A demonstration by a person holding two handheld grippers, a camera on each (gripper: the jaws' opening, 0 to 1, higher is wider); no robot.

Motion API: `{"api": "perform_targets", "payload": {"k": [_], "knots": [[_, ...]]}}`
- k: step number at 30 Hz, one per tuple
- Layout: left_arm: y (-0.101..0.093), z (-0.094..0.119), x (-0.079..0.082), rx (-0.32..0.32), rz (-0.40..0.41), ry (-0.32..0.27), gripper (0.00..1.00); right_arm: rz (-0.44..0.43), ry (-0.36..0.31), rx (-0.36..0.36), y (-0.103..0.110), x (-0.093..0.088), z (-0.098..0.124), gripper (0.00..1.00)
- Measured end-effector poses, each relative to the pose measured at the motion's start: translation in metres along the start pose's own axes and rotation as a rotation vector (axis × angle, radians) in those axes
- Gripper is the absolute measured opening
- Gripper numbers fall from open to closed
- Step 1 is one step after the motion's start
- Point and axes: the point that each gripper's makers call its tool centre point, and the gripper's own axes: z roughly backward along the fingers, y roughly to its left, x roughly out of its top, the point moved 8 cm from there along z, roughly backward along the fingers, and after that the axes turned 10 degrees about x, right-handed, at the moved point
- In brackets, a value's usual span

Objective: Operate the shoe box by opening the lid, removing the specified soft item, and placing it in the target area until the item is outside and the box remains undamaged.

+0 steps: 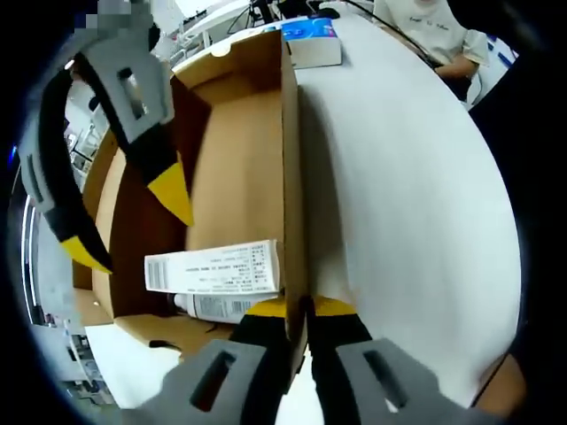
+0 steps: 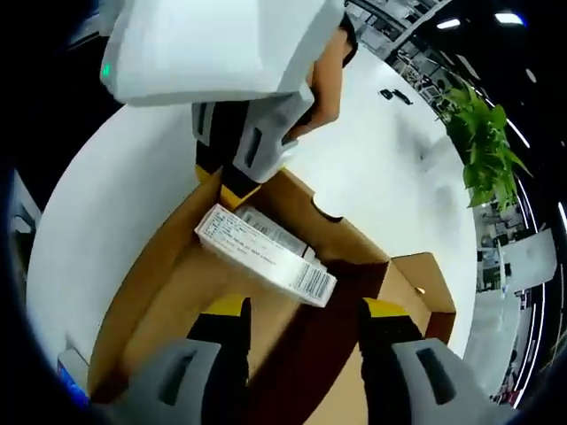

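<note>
The shoe box (image 1: 239, 168) stands open on the white bench (image 1: 399, 195). The left hand-held gripper (image 1: 297, 308) has its jaws closed tight on the box's upright side wall, the yellow tips meeting across the cardboard edge. The right hand-held gripper (image 2: 306, 310) hangs above the box interior with its jaws spread wide and nothing between them; in the left gripper view it enters at upper left (image 1: 133, 221).

Inside the box, near the pinched wall, lie a white labelled carton (image 2: 266, 255) and, beneath it and partly covered, a white tube (image 1: 213, 306). Whether the tube is the specified soft item cannot be told.

Risks, as judged:
- The left grip on thin cardboard may crease or tear the wall if the box is pulled or twisted.
- The carton sits over the tube, so a descent by the right hand-held gripper may catch the carton instead, or take both.
- The wide jaws may strike the box walls or flap (image 2: 425, 283) on the way down.

Count: 1 shoe box, 1 carton, 1 tube, 2 hand-held grippers. A blue-and-white box (image 1: 312, 40) lies on the bench beyond the shoe box, and a potted plant (image 2: 483, 142) stands further off.
</note>
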Motion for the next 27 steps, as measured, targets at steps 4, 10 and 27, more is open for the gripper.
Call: {"api": "perform_targets", "payload": {"k": [4,10,27], "knots": [[0.000,0.000,0.000,0.003,-0.003,0.004,0.05,0.007,-0.029,0.019,-0.008,0.005,-0.010,0.52],[-0.001,0.000,0.000,0.002,-0.004,0.001,0.05,0.045,0.010,0.092,-0.010,0.008,-0.019,0.51],[0.001,-0.001,0.000,0.003,-0.004,0.002,0.05,0.030,-0.006,0.192,-0.008,0.007,-0.033,0.38]]}}
